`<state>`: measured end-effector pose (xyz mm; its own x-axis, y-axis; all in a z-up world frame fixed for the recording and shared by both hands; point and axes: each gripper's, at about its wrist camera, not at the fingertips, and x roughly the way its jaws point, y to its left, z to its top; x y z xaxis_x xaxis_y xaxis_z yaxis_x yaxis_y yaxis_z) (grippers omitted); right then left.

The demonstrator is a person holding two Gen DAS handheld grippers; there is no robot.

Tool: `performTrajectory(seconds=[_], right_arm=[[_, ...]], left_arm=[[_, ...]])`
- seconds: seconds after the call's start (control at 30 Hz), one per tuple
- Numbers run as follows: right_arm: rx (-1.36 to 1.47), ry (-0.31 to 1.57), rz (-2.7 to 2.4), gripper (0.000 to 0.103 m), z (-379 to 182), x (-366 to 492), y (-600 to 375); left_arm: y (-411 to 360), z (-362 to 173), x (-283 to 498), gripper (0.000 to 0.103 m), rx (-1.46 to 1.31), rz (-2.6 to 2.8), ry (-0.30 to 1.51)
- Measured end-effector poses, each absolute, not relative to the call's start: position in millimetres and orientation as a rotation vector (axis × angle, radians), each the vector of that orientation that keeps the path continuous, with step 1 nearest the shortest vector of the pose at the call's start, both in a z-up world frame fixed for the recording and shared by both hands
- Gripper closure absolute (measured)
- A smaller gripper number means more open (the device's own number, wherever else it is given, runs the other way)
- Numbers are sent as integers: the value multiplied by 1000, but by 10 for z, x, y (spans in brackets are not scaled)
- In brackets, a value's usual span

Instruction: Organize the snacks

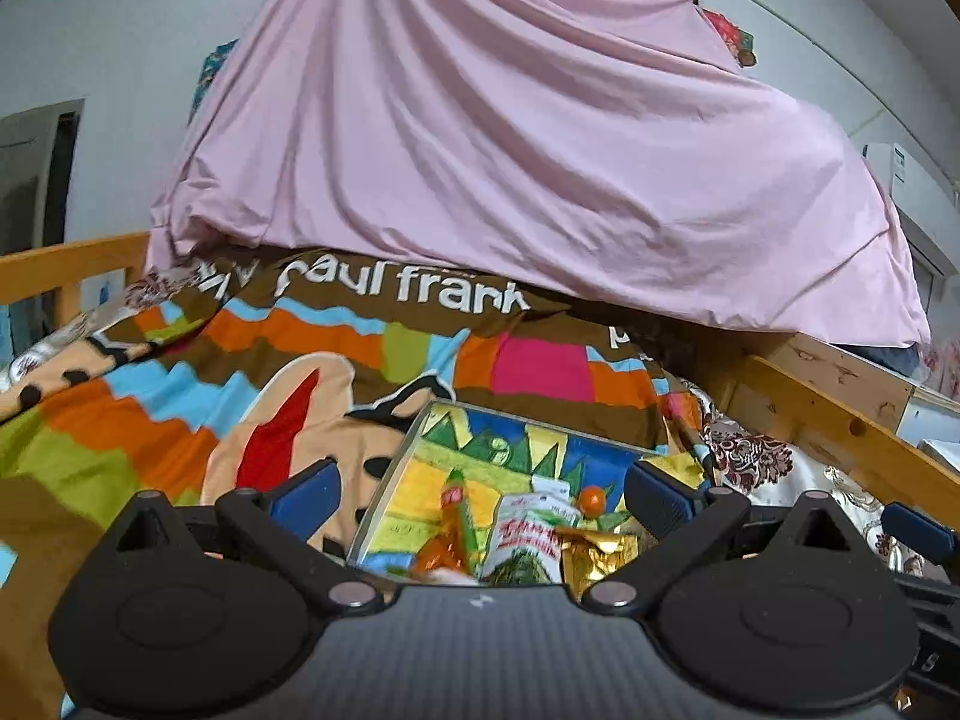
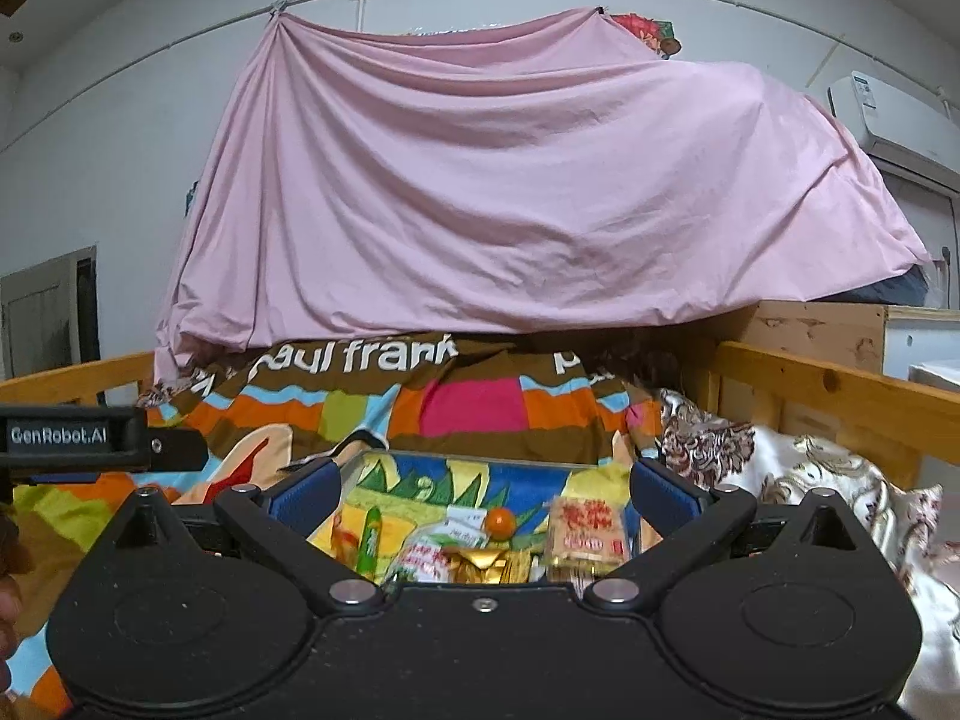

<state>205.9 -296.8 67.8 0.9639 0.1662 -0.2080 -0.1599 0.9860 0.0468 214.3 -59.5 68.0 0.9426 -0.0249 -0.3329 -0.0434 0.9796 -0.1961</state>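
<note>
A colourful printed tray [image 1: 420, 438] [image 2: 360, 462] lies on the bed with snacks on it. They include a green stick packet [image 1: 459, 510] [image 2: 371, 540], a red-and-white packet [image 1: 528, 534] [image 2: 426, 558], a gold foil packet [image 1: 594, 555] [image 2: 480, 564], a small orange ball [image 1: 593, 499] [image 2: 500, 521] and a clear pack of biscuits [image 2: 588, 534]. My left gripper [image 1: 480, 495] is open and empty, above the tray's near side. My right gripper [image 2: 480, 489] is open and empty, also above the near side.
A bright Paul Frank blanket [image 1: 180, 396] [image 2: 480, 402] covers the bed. A pink sheet [image 1: 510, 150] [image 2: 510, 192] hangs behind it. Wooden bed rails [image 1: 840, 438] [image 2: 840, 384] run along the right and left. A patterned pillow [image 2: 810, 480] lies at right. The left gripper's body [image 2: 72, 438] shows at left.
</note>
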Motion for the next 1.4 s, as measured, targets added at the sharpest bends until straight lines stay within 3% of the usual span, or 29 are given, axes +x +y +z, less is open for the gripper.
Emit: performTrajectory(seconds=[0.7, 1.4], right_arm=[[9, 324, 141, 1, 399, 1312, -2995], [-50, 411, 163, 1, 121, 1421, -2795]], left_arm=[[-355, 253, 1321, 0, -175, 47, 380], [-319, -99, 1143, 0, -115, 29, 426]])
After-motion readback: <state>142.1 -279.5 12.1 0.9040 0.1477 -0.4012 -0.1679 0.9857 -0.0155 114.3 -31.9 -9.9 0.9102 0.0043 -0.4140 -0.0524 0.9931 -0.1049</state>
